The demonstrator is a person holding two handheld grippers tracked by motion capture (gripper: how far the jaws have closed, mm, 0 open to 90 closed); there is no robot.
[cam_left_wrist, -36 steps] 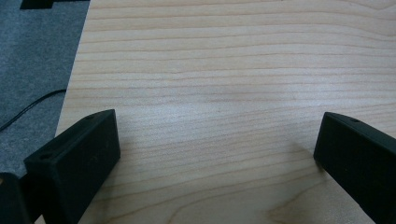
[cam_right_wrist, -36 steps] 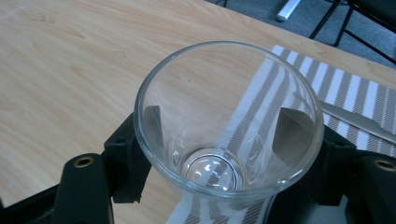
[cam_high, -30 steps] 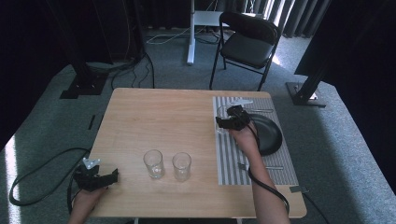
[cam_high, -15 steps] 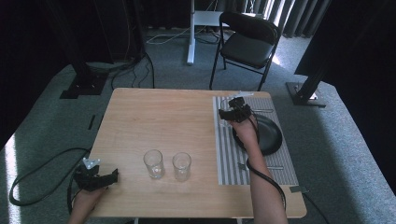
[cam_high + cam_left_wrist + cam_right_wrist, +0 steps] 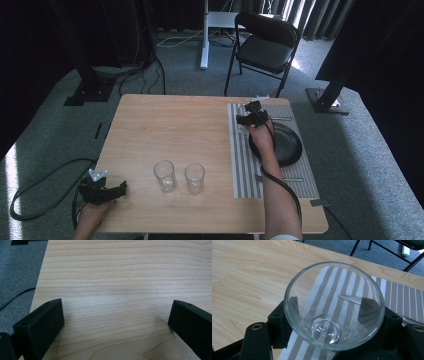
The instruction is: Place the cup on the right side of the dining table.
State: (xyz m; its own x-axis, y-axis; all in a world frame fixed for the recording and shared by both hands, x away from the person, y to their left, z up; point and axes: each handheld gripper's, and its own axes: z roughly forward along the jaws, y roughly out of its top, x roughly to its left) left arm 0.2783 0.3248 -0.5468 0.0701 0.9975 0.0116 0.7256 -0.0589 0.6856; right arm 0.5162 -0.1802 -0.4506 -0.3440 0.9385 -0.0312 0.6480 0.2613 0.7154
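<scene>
Over the striped mat [image 5: 245, 160], the right claw [image 5: 248, 117] has moved farther, clamping a glass [image 5: 334, 305]; left claw [image 5: 118, 189] stays wide open

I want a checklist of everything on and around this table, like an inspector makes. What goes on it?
Surface: wooden table, a striped mat on its right part.
Job's things: two empty glasses upright side by side near the front edge; a third glass between the right gripper's jaws; a dark dish on the mat.
Clutter: nothing seen.
Grippers: left gripper open over bare wood at the front left corner; right gripper shut on the third glass above the mat.
Cables: one cable loops on the floor at left; another runs along the right forearm.
Surroundings: grey carpet, black folding chair, stand bases.
</scene>
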